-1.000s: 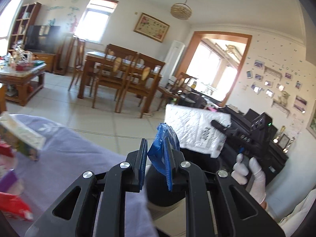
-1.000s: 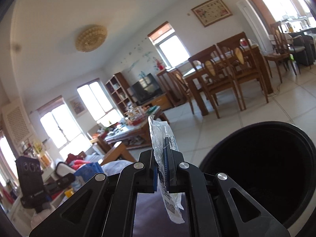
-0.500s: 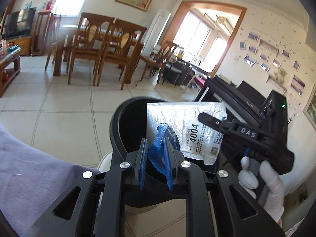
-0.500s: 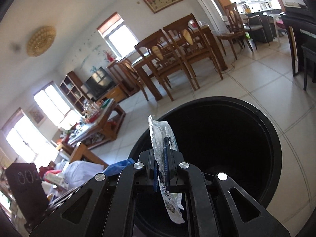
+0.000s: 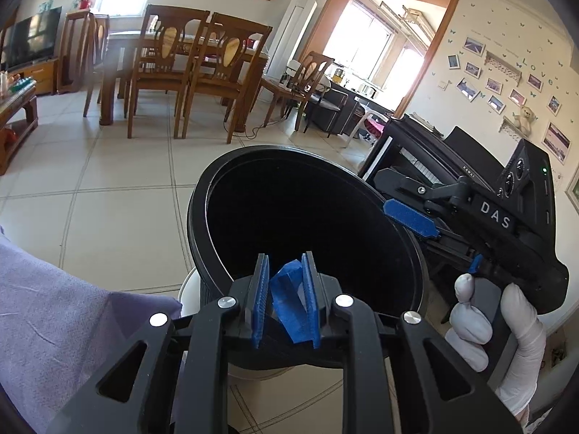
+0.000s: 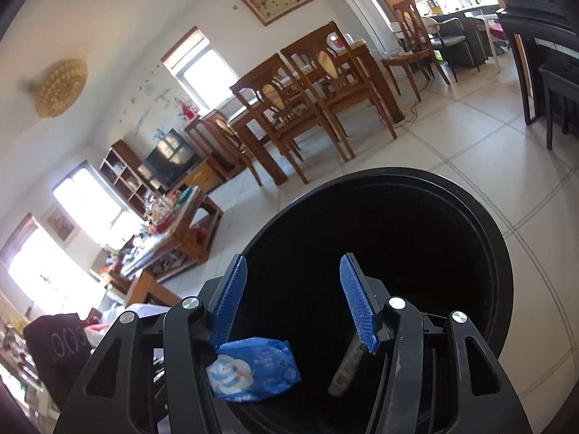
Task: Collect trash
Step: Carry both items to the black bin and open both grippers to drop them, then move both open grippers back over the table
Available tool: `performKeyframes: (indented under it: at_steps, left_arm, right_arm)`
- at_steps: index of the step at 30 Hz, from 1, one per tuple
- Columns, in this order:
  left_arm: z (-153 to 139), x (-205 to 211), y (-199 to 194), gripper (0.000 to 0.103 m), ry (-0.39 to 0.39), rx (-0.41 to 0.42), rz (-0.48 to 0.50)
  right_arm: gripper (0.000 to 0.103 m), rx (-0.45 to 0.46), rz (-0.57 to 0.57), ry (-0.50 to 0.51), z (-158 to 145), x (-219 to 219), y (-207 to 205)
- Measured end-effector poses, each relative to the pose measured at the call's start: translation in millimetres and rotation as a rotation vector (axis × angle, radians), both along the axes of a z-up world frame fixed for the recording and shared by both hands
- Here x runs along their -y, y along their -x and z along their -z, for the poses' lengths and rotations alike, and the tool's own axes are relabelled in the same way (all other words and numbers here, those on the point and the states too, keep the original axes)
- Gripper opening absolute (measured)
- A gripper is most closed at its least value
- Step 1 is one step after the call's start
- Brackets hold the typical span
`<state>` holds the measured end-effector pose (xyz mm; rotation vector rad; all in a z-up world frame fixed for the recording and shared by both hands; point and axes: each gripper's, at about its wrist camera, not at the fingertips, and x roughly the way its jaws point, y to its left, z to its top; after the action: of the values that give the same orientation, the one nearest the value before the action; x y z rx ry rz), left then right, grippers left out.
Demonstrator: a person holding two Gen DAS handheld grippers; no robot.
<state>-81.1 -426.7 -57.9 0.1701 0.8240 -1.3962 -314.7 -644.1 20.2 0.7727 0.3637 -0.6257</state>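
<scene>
Blue wrapper (image 5: 289,303) between opening left fingers (image 5: 261,300), above bin (image 5: 202,195).

Your bin (image 5: 202,217) is glossy black plastic; the blue wrapper (image 6: 253,372) glossy film; gripper pads (image 6: 356,303) ridged blue; floor tiles (image 5: 119,177) smooth, slightly shiny.

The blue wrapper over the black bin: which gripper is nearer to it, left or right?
Left. The left gripper has the blue wrapper between its opening jaws above the black bin. The right gripper, also opening, is empty, beside it over the rim.
</scene>
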Motion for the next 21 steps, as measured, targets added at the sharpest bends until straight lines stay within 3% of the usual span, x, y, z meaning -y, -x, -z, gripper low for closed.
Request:
performKeyframes:
  at_steps: [2,4,6,13,14,16,21]
  left_arm:
    - [-2.3,0.3,2.0,0.031,0.003,0.001,0.001]
    - [-6.4,-0.1,5.0,0.054,0.010,0.019,-0.006]
    - [-7.6,-3.6,8.3,0.060,0.024,0.032,-0.012]
    - [-17.9,-30.5,6.5,0.065,0.039,0.032,-0.038]
    - [-21.3,-38.0,6.7,0.067,0.041,0.038,-0.048]
    - [-25.7,-59.6,5.0,0.070,0.038,0.062,-0.082]
    - [-37.4,-126.5,-8.3,0.071,0.043,0.078,-0.195]
  right_arm:
    - [0.055,0.006,-0.002,-0.004,0.6,0.5,0.2]
    - [0.055,0.009,0.001,-0.004,0.7,2.8,0.9]
    - [0.055,0.010,0.005,0.002,-0.4,2.5,1.8]
    - [0.055,0.009,-0.019,0.049,-2.7,-12.8,0.2]
    - [0.062,0.005,-0.028,0.060,-4.2,-15.6,-2.8]
    - [0.071,-0.002,-0.044,0.086,-7.3,-23.2,-9.5]
    - [0.072,-0.026,-0.154,0.143,-13.4,-51.3,-37.2]
